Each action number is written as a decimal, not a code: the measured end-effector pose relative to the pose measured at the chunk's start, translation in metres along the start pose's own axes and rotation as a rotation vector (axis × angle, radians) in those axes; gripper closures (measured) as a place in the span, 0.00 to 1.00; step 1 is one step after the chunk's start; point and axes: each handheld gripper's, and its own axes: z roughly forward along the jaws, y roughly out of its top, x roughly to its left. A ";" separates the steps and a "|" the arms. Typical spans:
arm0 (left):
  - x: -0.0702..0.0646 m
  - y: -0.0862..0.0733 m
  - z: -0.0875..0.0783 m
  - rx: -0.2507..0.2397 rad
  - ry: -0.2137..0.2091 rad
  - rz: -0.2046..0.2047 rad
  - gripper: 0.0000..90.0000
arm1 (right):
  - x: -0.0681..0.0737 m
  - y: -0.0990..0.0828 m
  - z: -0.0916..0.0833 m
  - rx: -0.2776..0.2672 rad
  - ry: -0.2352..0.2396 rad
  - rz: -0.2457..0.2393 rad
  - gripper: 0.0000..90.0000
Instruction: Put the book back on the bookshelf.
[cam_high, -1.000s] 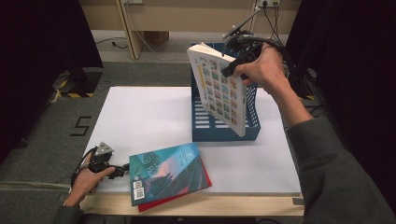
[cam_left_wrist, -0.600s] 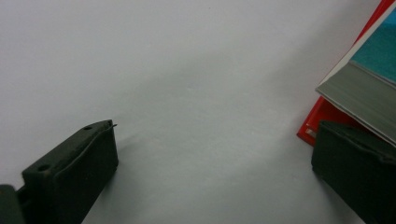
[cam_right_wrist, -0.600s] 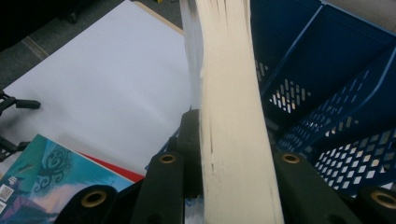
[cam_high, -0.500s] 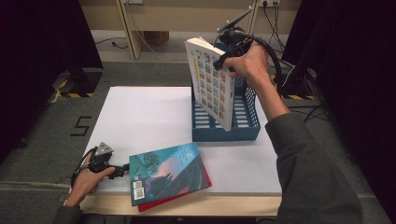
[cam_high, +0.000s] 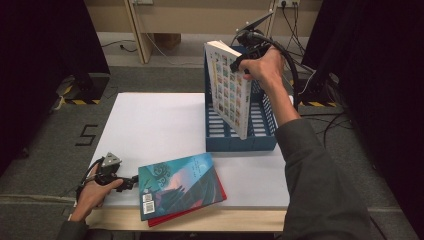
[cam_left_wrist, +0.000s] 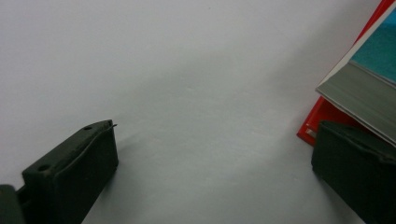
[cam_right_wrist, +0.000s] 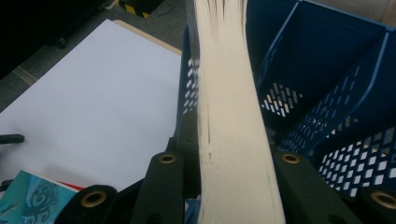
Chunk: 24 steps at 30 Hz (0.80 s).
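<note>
Books sit at two spots on the white-topped wooden table (cam_high: 160, 125): a thick paperback with a grid of small coloured pictures on its cover (cam_high: 229, 90) is clamped at its top edge by the right gripper (cam_high: 243, 61), whose jaws press on both sides of the cream page block (cam_right_wrist: 229, 121) in the right gripper view. This book hangs tilted, its lower corner down inside the blue perforated plastic file rack (cam_high: 265, 131), which stands at the table's far right side, near the right edge. A teal-covered book with a dark swirl drawing (cam_high: 177, 182) lies flat on a thin red book (cam_high: 220, 192) at the near edge, both overhanging that edge slightly. The left gripper (cam_high: 129, 180) rests on the table at the near left corner, just beside the teal book's left edge; in the left gripper view its jaws stand wide apart with bare tabletop between them, and one jaw is close against the corner of the stacked books. The middle and far left of the table are open white surface, well apart from the rack.
</note>
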 end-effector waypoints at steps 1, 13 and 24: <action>0.000 0.000 0.000 0.000 0.000 0.000 0.00 | 0.000 0.001 0.001 -0.001 -0.001 0.005 0.82; 0.000 0.000 0.000 -0.003 0.000 0.000 0.00 | 0.013 0.023 0.022 -0.016 -0.020 0.046 0.82; 0.000 0.000 0.000 -0.003 0.000 0.001 0.00 | 0.026 0.032 0.047 -0.032 -0.047 0.085 0.82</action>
